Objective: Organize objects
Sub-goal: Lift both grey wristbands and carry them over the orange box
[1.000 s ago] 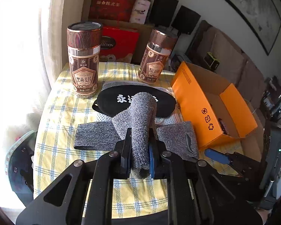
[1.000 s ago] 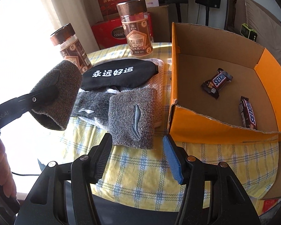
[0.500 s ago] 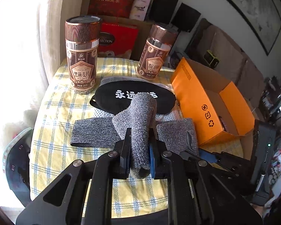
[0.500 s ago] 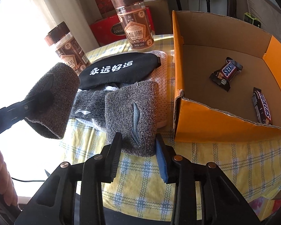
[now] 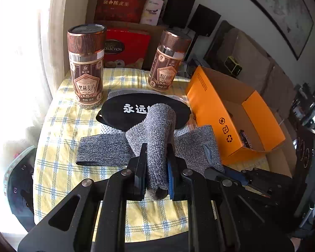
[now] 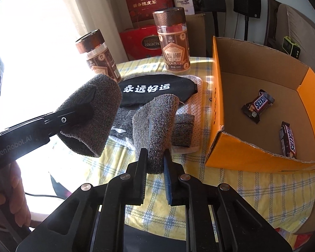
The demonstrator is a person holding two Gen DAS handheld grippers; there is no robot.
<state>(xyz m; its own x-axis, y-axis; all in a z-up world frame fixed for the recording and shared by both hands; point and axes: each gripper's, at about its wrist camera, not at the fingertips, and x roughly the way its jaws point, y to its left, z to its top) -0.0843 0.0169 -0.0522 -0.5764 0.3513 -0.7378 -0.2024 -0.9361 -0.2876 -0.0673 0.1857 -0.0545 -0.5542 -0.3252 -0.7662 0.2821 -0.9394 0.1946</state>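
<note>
Both my grippers had clamped a grey wristband: the left gripper [image 5: 156, 176] held one wristband [image 5: 160, 145] above the table; the right gripper [image 6: 154, 174] pinched the second wristband [image 6: 157, 124] beside the box [image 6: 218, 109]. Done, apparently: two bars [image 6: 257, 105] boxed. Left: both wristbands, headband [image 5: 103, 149], mask [image 6: 157, 90], jars [image 5: 86, 67].

Grey wristbands [image 6: 157, 126], orange box [image 6: 218, 113], yellow-checked tablecloth [image 6: 231, 180].

Blazing window [image 5: 14, 67] glare at left, pale curtain [image 5: 58, 21] beside, framed map [image 5: 283, 10] on white wall, brown sofa [image 6: 300, 29] behind.
</note>
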